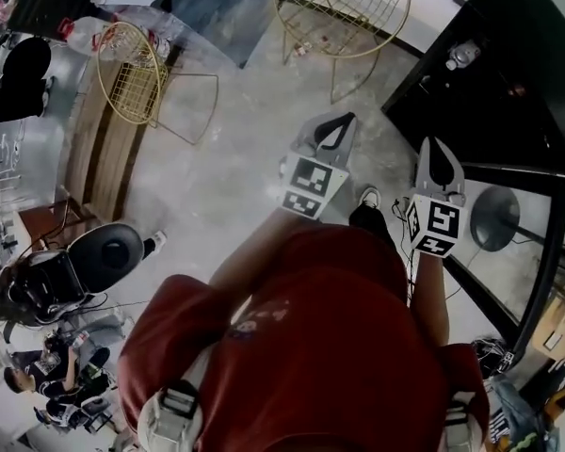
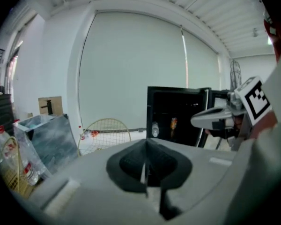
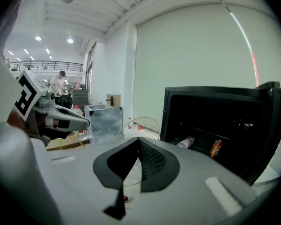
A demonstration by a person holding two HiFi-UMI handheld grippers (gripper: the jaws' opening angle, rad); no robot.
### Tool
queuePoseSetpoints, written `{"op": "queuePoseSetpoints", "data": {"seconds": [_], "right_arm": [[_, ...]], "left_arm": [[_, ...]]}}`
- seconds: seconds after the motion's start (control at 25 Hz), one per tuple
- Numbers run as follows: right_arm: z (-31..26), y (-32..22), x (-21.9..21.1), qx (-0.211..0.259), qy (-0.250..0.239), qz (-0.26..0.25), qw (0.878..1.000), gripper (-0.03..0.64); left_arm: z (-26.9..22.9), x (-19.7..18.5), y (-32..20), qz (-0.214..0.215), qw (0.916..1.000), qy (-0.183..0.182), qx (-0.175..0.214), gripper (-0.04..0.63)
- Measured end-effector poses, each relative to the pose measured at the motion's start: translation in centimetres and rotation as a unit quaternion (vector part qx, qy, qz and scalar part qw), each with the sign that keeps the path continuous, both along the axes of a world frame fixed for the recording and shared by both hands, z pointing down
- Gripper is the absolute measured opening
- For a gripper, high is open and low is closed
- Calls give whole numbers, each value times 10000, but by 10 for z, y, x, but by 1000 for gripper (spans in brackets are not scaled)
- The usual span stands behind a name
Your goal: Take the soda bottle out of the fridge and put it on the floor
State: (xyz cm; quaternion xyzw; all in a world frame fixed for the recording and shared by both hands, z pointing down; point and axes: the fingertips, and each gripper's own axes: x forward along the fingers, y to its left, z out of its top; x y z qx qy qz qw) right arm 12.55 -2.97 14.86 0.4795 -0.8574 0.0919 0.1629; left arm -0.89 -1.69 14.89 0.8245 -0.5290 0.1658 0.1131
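The black fridge (image 1: pixel 508 83) stands open at the upper right of the head view. On its shelf lies a clear soda bottle (image 3: pixel 185 142) (image 2: pixel 155 129) (image 1: pixel 462 56), with an orange can (image 3: pixel 216 148) (image 2: pixel 173 123) beside it. Both grippers are held up in front of the person's chest, apart from the fridge and pointing toward it. My left gripper (image 1: pixel 331 135) (image 2: pixel 146 144) has its jaws together with nothing in them. My right gripper (image 1: pixel 441 163) (image 3: pixel 138 142) is shut and empty too. Each gripper shows at the edge of the other's view.
The fridge's glass door (image 1: pixel 537 252) swings out at the right. Two gold wire chairs (image 1: pixel 132 73) (image 1: pixel 344 8) and a grey marbled box (image 1: pixel 217 3) stand on the concrete floor (image 1: pixel 235 177) beyond the grippers. A black round seat (image 1: pixel 108 252) is at the left.
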Motion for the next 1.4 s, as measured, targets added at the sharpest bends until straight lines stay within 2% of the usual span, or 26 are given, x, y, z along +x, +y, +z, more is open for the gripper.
{"op": "queuePoseSetpoints", "data": {"seconds": [0.2,0.44,1.4], "right_arm": [[-16,5,-3,99,-108,59,9999,2],[-14,5,-5,149,-152,60,9998,2],[-31,17,-10,308,-39,-4,9995,2]], "left_arm": [[-20,-12,5,-100,9993,-80,356,0],[-26,-11,6,-73,9984,-99,545,0],[-45,-22,21,-155,9974,-140,690,0]]}}
